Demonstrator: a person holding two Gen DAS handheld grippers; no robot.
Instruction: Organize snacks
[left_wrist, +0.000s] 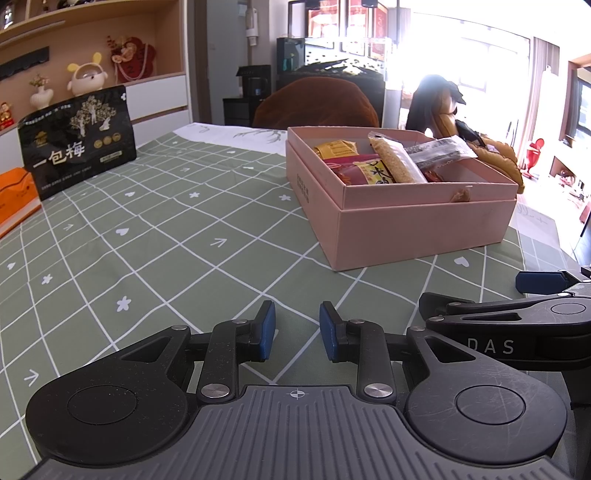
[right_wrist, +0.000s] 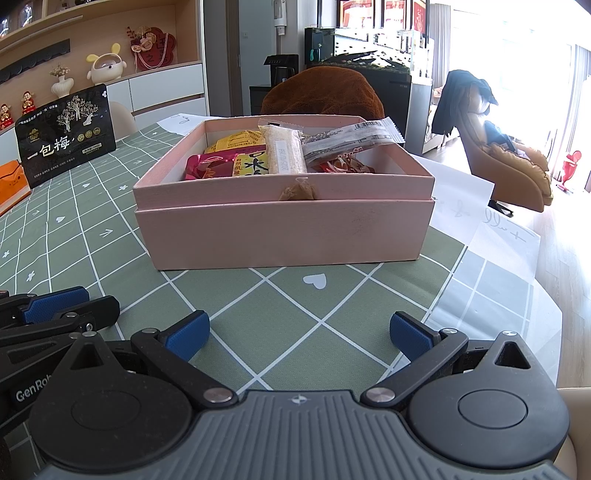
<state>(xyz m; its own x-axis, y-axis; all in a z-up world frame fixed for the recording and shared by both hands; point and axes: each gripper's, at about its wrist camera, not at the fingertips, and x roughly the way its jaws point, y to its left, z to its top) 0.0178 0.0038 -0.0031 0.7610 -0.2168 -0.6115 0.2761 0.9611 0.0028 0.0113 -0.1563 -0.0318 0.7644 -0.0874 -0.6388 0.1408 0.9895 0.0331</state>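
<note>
Your left gripper (left_wrist: 297, 330) is narrowly parted and empty; your right gripper (right_wrist: 299, 332) is spread wide, empty too; the snacks (right_wrist: 284, 155) sit heaped in the pink box (right_wrist: 288, 236) ahead; reach carelessly and the overhanging silver wrapper (right_wrist: 351, 142) could snag and spill out.

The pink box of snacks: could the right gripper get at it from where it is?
Probably yes. The right gripper is open, facing the pink box, with only bare green tablecloth between them.
</note>
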